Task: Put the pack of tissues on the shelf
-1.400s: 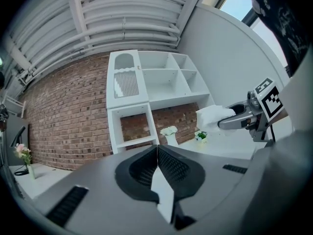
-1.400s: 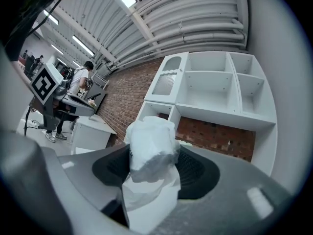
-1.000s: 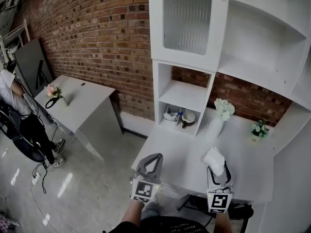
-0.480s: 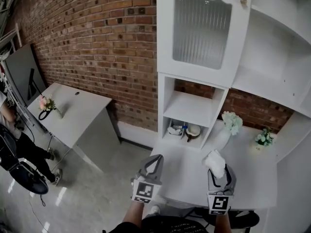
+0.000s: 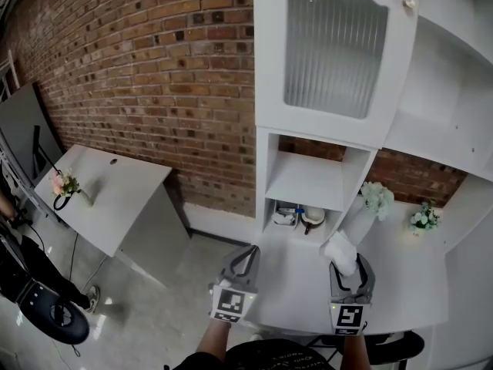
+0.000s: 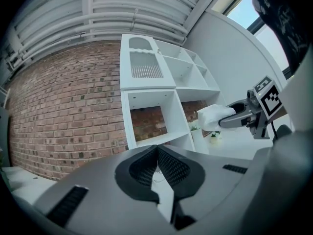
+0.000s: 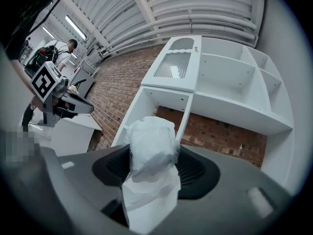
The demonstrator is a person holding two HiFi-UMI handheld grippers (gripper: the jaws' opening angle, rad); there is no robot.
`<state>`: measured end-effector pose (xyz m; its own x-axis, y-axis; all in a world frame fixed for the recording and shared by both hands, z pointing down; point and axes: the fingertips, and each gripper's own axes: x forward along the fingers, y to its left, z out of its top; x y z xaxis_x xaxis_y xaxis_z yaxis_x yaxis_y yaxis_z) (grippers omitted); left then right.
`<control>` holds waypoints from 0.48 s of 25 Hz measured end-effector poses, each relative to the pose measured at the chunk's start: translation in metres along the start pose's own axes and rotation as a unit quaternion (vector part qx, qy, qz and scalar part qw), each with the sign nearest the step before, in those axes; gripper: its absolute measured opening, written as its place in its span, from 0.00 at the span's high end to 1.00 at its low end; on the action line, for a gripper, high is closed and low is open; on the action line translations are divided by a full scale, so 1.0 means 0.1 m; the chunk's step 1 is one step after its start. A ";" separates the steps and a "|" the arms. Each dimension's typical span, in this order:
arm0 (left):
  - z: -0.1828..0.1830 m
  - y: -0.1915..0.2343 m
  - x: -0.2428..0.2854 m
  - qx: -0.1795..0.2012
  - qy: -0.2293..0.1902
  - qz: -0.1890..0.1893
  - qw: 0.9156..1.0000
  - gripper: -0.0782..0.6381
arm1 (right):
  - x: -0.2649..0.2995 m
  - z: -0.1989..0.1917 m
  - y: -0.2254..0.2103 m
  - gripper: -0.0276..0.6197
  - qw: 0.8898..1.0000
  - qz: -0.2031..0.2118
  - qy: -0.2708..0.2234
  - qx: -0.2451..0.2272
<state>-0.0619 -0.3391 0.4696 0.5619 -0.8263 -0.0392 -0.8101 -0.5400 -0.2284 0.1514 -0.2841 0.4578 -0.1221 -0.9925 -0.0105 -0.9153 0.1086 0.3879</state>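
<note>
The soft, crumpled white plastic pack of tissues (image 7: pixel 149 148) bulges up from my right gripper (image 5: pixel 347 267), clenched between its jaws above the white desktop (image 5: pixel 400 284), near the tall white shelf unit (image 5: pixel 306 182). My left gripper (image 6: pixel 157 156) is pressed closed, holding nothing.

Brick wall (image 5: pixel 154 91); flowers (image 5: pixel 61 183) on side table (image 5: pixel 115 199).

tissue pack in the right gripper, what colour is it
The pack of tissues is plain white with no visible print. The right gripper view shows it best.
</note>
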 end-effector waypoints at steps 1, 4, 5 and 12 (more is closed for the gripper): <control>-0.01 0.03 0.03 0.000 -0.001 -0.003 1.000 0.88 | 0.05 0.02 0.01 0.55 1.000 -0.001 0.000 -0.001; -0.03 0.11 0.10 0.000 -0.003 -0.011 1.000 0.88 | 0.21 0.07 0.04 0.55 1.000 -0.003 -0.001 -0.001; -0.04 0.12 0.14 -0.001 -0.004 -0.013 1.000 0.88 | 0.27 0.09 0.05 0.55 1.000 -0.001 -0.002 -0.001; -0.09 0.23 0.32 0.005 -0.001 -0.023 1.000 0.88 | 0.61 0.27 0.11 0.55 1.000 0.019 -0.018 -0.014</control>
<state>-0.0646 -0.3796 0.4721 0.5986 -0.8005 -0.0305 -0.7818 -0.5755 -0.2399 0.1235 -0.3423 0.4362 -0.1707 -0.9849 -0.0280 -0.8990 0.1441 0.4135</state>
